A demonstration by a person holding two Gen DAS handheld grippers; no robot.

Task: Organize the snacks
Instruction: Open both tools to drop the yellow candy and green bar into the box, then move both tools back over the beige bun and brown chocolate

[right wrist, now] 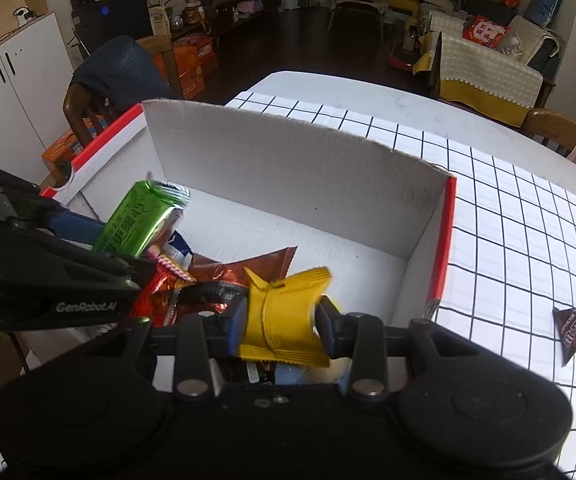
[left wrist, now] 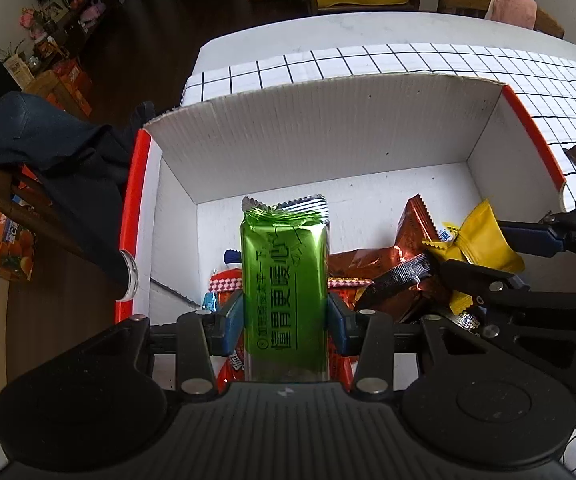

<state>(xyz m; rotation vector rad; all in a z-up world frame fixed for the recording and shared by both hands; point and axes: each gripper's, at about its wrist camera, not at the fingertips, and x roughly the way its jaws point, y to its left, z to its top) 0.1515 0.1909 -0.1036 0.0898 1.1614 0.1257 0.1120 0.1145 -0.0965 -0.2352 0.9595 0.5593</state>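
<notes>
**Both grippers loaded above the box**

The left gripper (left wrist: pixel 286 320) clamps a green foil snack bar (left wrist: pixel 286 276) upright over the cardboard box (left wrist: pixel 328 128). The right gripper (right wrist: pixel 282 330) clamps a yellow candy packet (right wrist: pixel 284 320) above the box's near edge. Brown and red wrappers (right wrist: pixel 244 268) lie inside. A triangular M&M's pack (right wrist: pixel 574 330) rests on the grid tablecloth (right wrist: pixel 508 220), right of the box.

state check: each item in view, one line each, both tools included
left tool: shut on the green bar
green bar: held over the box
right tool: shut on the yellow packet
yellow packet: held over the box
cardboard box: open, snacks piled at its near end
brown triangular packet: on the checked cloth, outside the box
</notes>
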